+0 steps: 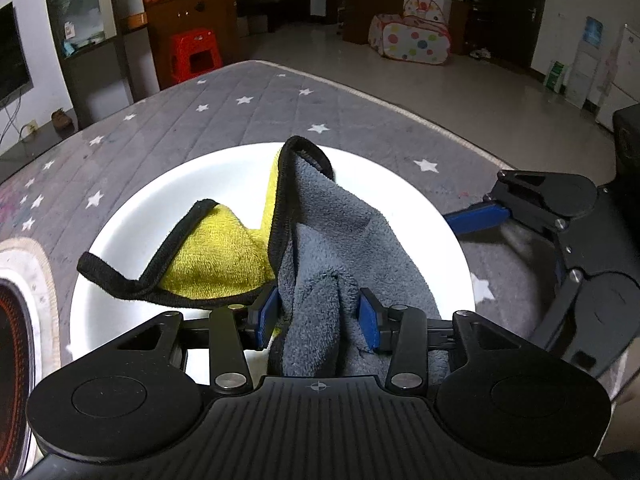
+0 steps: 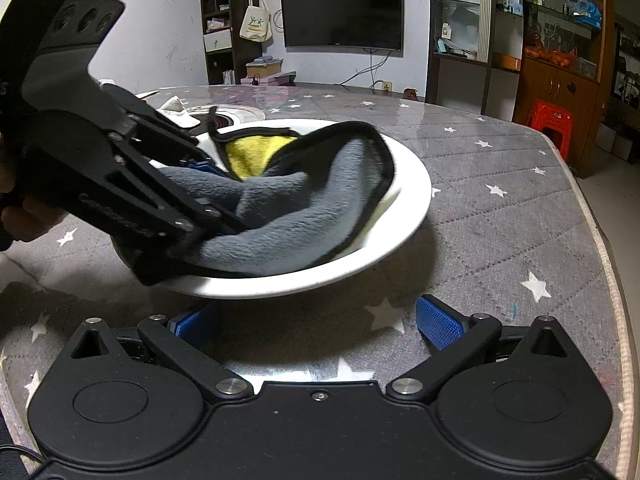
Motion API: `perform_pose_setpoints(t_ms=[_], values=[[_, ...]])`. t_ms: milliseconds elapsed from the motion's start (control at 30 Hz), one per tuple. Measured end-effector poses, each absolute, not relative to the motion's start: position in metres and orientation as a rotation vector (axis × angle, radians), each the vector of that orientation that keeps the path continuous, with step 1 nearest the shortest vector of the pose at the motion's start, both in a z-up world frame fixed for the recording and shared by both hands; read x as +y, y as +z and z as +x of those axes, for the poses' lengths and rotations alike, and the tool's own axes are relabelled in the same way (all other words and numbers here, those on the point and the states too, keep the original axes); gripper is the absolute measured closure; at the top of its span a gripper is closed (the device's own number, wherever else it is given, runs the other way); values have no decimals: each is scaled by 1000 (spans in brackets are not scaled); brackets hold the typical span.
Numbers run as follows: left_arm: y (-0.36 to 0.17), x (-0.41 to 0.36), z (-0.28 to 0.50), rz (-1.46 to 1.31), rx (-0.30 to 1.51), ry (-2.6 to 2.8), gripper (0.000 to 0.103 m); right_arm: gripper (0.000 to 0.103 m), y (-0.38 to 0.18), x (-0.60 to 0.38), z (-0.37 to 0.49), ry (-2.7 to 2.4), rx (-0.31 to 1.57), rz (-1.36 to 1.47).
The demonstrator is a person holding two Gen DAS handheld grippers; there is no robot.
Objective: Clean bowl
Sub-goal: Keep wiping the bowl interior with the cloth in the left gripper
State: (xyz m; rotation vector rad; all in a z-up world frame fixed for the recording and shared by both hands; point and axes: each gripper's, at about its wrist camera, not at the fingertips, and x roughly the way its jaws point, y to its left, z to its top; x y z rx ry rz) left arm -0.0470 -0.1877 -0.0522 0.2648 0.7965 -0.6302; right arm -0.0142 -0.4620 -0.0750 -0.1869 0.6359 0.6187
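Sitting on grey star-print tablecloth (image 2: 500, 216) — bowl (image 2: 412, 200), TV (image 2: 342, 12) behind.

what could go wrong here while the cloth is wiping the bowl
The right gripper is open and sits just short of the white bowl, not holding it, so wiping pressure may slide or tip the bowl on the glossy table cover. The left gripper pinches only a bunched fold of the grey and yellow cloth, which could slip free.
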Motion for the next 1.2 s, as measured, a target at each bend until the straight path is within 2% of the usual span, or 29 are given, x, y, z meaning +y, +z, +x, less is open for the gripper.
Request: perform_pose_setpoints(t_ms=[333, 633, 1200], values=[[-55, -207, -14, 302, 780, -608, 59, 0, -75, -461, -15, 619, 636, -185], [-54, -194, 19, 268, 801, -556, 58, 0, -75, -464, -15, 624, 636, -174], [-54, -155, 6, 267, 791, -505, 57, 0, -74, -466, -14, 621, 636, -181]])
